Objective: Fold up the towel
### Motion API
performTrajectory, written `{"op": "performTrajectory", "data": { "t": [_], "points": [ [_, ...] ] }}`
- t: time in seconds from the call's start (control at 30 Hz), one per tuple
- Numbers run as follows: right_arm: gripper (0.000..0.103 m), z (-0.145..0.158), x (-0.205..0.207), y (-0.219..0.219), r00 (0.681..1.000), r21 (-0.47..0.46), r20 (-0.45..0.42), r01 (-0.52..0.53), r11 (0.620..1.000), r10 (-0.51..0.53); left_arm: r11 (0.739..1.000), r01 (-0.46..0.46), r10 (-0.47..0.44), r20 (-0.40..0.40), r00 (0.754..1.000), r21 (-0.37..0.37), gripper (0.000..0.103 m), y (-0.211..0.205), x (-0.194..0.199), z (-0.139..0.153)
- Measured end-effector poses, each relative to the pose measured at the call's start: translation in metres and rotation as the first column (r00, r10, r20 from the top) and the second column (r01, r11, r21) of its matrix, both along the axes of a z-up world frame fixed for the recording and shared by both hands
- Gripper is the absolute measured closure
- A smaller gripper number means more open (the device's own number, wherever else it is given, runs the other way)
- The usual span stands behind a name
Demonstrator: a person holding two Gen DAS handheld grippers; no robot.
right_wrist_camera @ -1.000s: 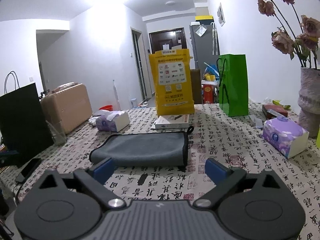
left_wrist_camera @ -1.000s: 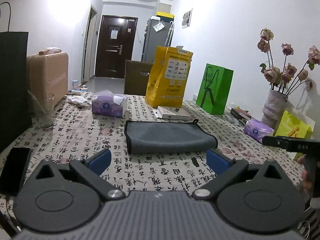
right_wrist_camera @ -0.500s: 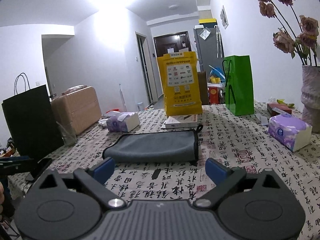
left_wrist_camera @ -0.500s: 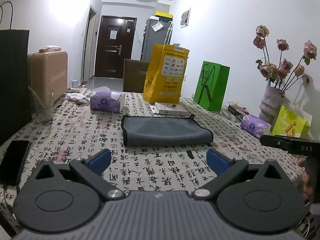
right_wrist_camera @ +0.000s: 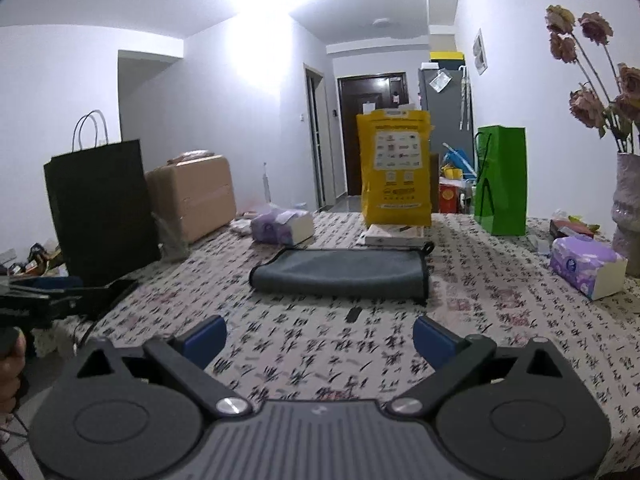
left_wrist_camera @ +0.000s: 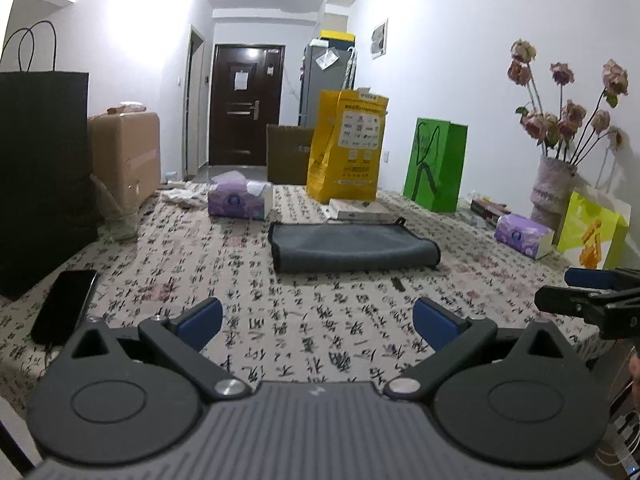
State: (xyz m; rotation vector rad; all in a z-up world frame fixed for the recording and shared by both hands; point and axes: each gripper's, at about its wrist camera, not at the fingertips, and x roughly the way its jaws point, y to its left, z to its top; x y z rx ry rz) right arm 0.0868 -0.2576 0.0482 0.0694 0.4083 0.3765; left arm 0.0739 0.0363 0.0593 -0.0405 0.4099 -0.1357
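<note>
Both grippers had drawn back from the towel (left_wrist_camera: 354,246), which now sat smaller and farther off. Left gripper (left_wrist_camera: 318,322) and right gripper (right_wrist_camera: 320,338) hung wide open, empty, the folded towel well ahead on the table (left_wrist_camera: 280,320).

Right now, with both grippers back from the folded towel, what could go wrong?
The gray towel lies folded but loose, and both the left gripper and right gripper are open and off it, so the rounded fold may spring open. The phone lies near the table edge; a careless left-hand move could knock it off.
</note>
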Motion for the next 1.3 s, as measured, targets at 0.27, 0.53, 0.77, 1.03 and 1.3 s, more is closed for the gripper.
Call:
{"op": "performTrajectory", "data": {
  "t": [0.27, 0.53, 0.77, 1.03, 1.3],
  "points": [
    [0.003, -0.004, -0.009, 0.010, 1.000, 0.003, 0.000, -0.003, 1.000, 0.003, 0.996, -0.083, 0.082, 0.030, 0.996, 0.028, 0.000, -0.005, -0.013, -0.002],
    [0.003, -0.010, -0.027, 0.016, 0.998, -0.024, 0.049, 0.036, 0.999, -0.034, 0.994, -0.089, 0.084, 0.085, 0.993, 0.057, 0.000, -0.013, -0.040, -0.013],
    [0.003, -0.021, -0.044, 0.024, 0.998, -0.035, 0.067, 0.003, 0.999, 0.000, 0.992, -0.123, 0.119, 0.099, 0.988, 0.041, 0.000, -0.012, -0.053, -0.023],
    [0.000, -0.036, -0.067, 0.021, 0.995, -0.025, 0.082, 0.060, 0.998, -0.058, 0.990, -0.122, 0.117, 0.070, 0.991, 0.071, 0.000, -0.005, -0.068, -0.038],
    [0.000, -0.049, -0.082, 0.024, 0.998, -0.063, 0.057, 0.040, 0.997, -0.036, 0.994, -0.081, 0.075, 0.078, 0.994, 0.074, 0.000, -0.013, -0.078, -0.044]
  ]
}}
